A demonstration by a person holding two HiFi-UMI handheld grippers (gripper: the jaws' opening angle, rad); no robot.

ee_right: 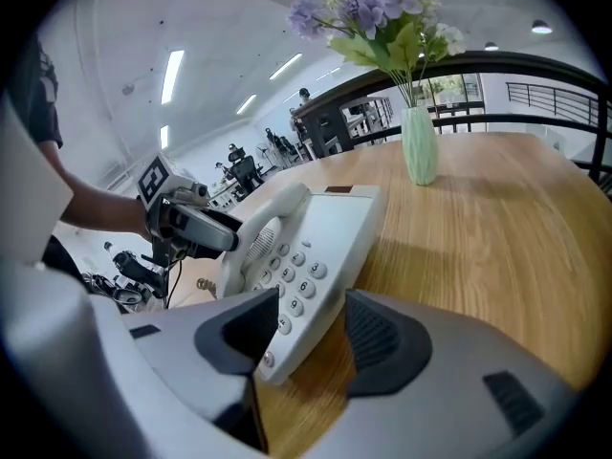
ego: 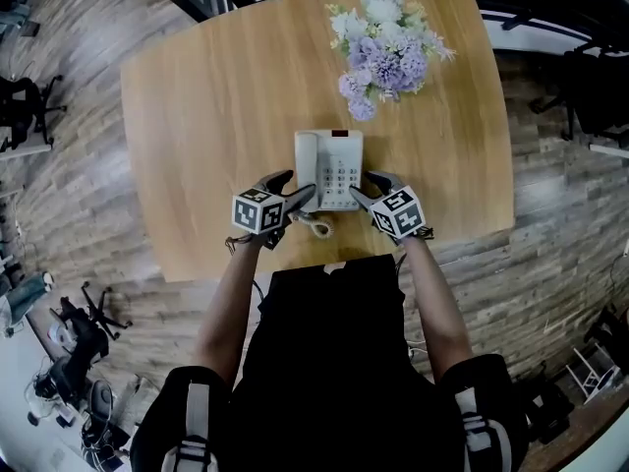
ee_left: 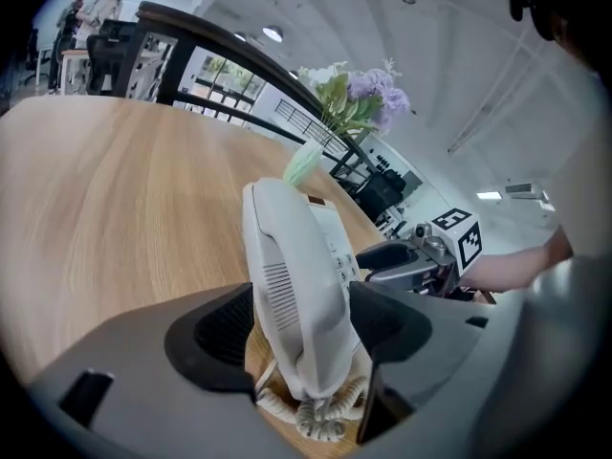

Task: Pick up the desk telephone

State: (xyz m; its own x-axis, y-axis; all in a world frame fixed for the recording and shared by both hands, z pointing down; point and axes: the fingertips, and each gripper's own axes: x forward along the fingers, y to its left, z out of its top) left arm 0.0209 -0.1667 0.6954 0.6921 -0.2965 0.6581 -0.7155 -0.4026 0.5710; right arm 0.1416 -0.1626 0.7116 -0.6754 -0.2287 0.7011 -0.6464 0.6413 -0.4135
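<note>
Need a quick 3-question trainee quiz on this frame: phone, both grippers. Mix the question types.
1. True or false: the flowers lie flat on the table.
2. What sits between the left gripper's jaws? A) the handset B) the flowers C) nothing
3. Fill in: the right gripper's jaws, astride the keypad-side corner of the desk telephone, are ___ (open/shut).
Key: 1 false; 2 A; 3 open.
</note>
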